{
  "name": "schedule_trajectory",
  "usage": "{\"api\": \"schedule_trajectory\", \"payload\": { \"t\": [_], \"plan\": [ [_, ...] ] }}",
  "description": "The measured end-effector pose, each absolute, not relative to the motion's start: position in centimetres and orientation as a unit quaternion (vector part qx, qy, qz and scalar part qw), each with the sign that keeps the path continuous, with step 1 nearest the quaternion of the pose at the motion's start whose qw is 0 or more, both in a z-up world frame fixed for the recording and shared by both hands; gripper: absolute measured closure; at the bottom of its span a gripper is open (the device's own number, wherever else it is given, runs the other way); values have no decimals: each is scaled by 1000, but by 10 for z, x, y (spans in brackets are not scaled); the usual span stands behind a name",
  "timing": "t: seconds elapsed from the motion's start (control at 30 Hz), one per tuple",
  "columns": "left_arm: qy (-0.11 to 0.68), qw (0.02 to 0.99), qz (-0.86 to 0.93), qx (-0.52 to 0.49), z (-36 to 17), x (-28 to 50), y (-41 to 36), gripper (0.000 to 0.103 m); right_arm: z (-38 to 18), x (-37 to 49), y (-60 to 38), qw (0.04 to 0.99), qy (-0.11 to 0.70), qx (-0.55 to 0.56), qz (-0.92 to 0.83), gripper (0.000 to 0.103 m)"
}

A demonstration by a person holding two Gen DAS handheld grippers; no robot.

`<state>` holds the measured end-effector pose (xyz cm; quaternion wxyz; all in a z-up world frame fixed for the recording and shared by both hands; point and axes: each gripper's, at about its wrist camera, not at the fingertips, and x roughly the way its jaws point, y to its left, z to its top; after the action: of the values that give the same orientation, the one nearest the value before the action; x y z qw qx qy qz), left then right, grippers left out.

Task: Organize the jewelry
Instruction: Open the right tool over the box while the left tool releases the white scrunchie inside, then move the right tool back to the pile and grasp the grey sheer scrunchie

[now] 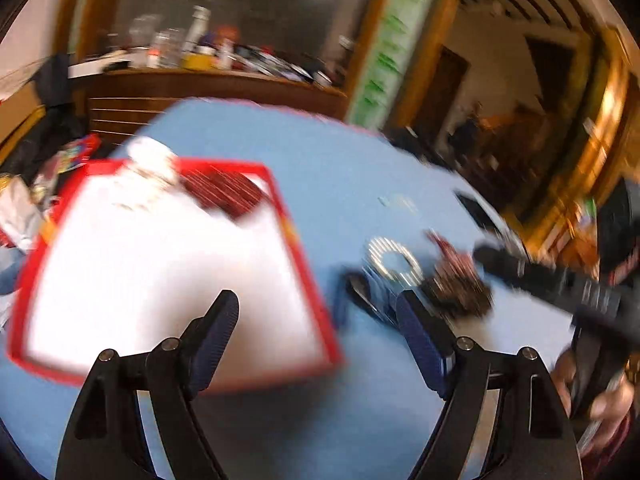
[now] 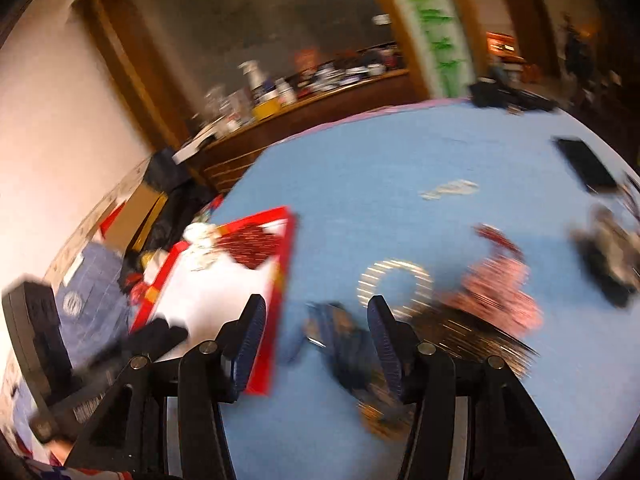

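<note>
My left fingers (image 1: 316,344) are spread wide with nothing between them, hanging over the near right corner of the red-rimmed tray (image 1: 304,264). My right fingers (image 2: 316,344) are spread too and grip nothing; they hover over a dark blue bundle (image 2: 348,344) lying on the blue bench (image 2: 360,168) just right of the tray's edge. Both views are smeared by motion, so fine detail is lost.

Beyond that bundle lies a pale silvery bangle (image 2: 394,284), and touching its right side a heap of reddish beaded pieces (image 2: 496,292). I judge the bangle stiff, light and slick, best pinched across its band. The beads look limp and likely to trail, so I would take them at the thickest bunch.

The tray's white floor is mostly bare. At its far edge sit a dark red patterned piece (image 1: 224,192) and, left of it, a whitish cluster (image 1: 150,164) that I cannot make out.
</note>
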<state>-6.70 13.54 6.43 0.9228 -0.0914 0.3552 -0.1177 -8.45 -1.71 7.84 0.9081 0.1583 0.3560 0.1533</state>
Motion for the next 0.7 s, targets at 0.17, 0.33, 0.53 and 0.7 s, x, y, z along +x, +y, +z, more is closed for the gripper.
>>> {"api": "schedule_trajectory", "payload": {
  "t": [0.17,0.33,0.53,0.7],
  "plan": [
    [380,913,-146,-30,41,-80,80,23,66,-115,-85,907,349,210,111,46],
    [411,900,-142,-18,25,-75,58,23,54,-131,-128,900,344,255,86,46],
    [437,890,-131,3,9,-66,49,23,46,-132,-142,897,365,235,83,46],
    [448,884,-130,23,6,-63,45,22,55,-129,-161,909,358,206,53,46]
  ]
}}
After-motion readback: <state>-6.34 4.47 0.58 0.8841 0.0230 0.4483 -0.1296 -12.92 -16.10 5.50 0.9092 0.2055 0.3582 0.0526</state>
